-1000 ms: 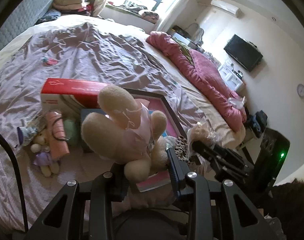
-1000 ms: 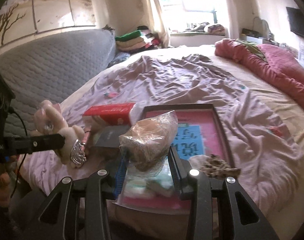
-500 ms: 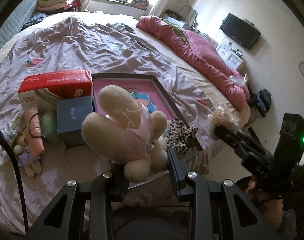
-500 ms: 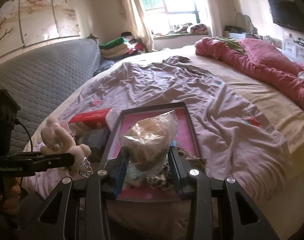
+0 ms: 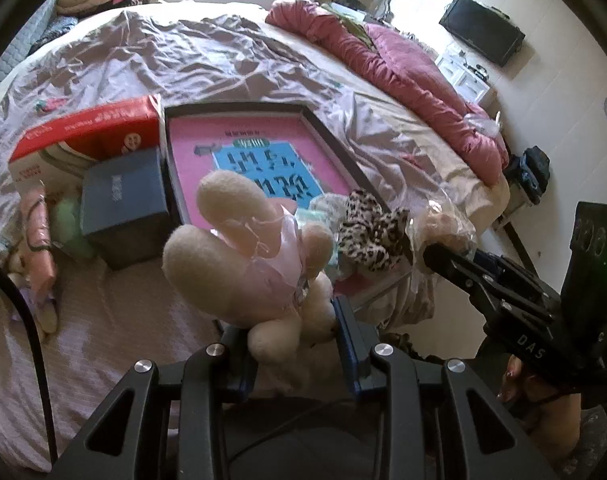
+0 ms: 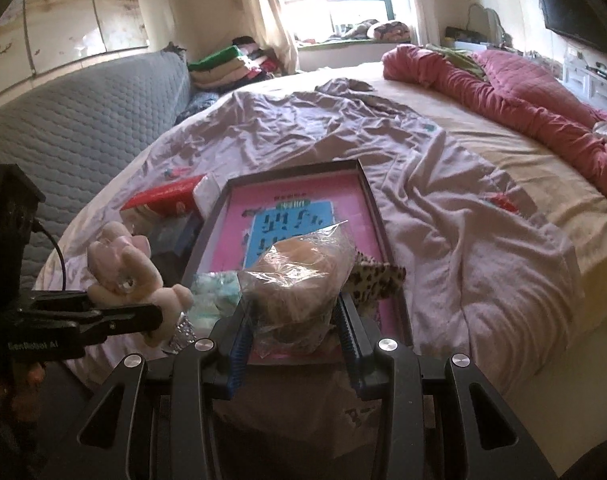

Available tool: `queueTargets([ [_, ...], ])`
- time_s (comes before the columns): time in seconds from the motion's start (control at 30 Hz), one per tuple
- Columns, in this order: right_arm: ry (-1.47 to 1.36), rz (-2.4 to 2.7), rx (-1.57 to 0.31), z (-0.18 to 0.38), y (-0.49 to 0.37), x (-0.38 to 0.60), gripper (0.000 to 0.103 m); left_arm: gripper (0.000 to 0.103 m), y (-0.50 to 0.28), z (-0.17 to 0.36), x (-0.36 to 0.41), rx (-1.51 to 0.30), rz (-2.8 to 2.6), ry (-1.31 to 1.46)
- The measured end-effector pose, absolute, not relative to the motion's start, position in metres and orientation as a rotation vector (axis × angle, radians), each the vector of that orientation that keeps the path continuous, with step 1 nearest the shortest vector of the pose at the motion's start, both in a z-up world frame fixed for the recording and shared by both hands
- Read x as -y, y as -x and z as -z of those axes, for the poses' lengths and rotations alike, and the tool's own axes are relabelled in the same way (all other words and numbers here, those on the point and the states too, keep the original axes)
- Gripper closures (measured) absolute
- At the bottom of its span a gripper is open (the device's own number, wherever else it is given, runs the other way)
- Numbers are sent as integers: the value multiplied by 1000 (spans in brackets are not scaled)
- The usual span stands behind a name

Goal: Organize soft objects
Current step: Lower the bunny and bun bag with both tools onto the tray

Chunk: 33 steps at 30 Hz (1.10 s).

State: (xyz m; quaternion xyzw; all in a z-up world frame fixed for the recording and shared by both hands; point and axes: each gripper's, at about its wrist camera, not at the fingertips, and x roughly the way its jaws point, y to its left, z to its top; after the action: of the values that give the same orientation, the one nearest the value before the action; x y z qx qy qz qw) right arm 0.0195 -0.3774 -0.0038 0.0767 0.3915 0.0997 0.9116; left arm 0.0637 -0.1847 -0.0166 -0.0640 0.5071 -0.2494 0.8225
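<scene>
My left gripper is shut on a cream plush rabbit in a pink dress, held above the near edge of the bed; it also shows in the right wrist view. My right gripper is shut on a beige soft toy in a clear plastic bag, seen at the right in the left wrist view. Both hang over the near end of a black-framed pink tray, where a leopard-print soft item and a pale green bagged item lie.
A red and white box and a dark blue box stand left of the tray. Small plush toys and a pink bagged item lie at the far left. A rumpled lilac sheet and a red quilt cover the bed.
Both grippers have pulled back toward the near bed edge with their toys still held. The tray and boxes now lie further ahead, and the right gripper has moved apart to the right.
</scene>
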Motion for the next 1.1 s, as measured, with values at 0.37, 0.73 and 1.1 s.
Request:
queueTargets([
  [0.37, -162, -184, -833, 22, -30, 377, 62, 69, -78, 41, 202, -1119, 523, 107],
  [0.73, -163, -166, -845, 36, -46, 379, 62, 69, -96, 53, 204, -1114, 506, 119],
  [1.1, -122, -276, -865, 41, -55, 355, 62, 68, -113, 58, 194, -1099, 491, 164],
])
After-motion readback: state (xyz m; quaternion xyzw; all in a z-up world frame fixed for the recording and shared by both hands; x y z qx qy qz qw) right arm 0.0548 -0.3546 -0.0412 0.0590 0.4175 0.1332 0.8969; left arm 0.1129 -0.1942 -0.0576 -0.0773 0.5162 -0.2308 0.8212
